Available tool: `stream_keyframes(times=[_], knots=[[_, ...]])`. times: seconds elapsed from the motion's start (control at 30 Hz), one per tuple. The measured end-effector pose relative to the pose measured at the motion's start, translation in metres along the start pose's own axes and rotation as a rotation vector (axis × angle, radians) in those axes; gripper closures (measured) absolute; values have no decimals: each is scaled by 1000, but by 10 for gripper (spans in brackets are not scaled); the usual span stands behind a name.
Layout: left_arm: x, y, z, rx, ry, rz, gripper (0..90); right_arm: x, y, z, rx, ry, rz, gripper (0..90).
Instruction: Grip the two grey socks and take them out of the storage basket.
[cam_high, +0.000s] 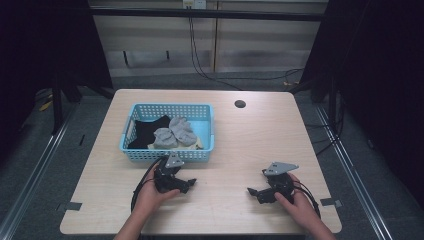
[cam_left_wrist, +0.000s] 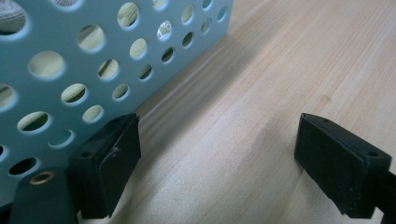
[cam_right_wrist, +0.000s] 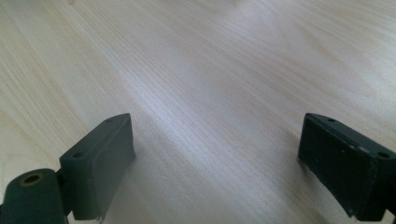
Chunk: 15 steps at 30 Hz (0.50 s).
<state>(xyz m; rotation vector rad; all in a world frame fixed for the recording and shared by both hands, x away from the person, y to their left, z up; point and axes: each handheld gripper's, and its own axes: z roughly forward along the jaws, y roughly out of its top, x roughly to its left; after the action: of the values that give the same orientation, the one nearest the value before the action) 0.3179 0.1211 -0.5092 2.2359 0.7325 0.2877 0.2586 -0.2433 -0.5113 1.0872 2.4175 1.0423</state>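
High view: a blue basket (cam_high: 131, 150) sits left of centre on the wooden table (cam_high: 250, 135), holding black cloth (cam_high: 146, 131) and two grey bundles (cam_high: 175, 132). The left gripper (cam_high: 189, 184) rests just near of the basket's near wall, jaws spread wide and empty. The right gripper (cam_high: 252, 191) lies well apart at the near right, likewise released over bare wood.
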Motion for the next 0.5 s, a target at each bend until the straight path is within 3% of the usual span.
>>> stream_keyframes(times=[0.3,0.5], knots=[[1,-1,-1,-6,-9,-1,149,0,0,0,0,0,2,100],[6,4,-14,86,-58,-52,210,0,0,0,-1,0,3,101]])
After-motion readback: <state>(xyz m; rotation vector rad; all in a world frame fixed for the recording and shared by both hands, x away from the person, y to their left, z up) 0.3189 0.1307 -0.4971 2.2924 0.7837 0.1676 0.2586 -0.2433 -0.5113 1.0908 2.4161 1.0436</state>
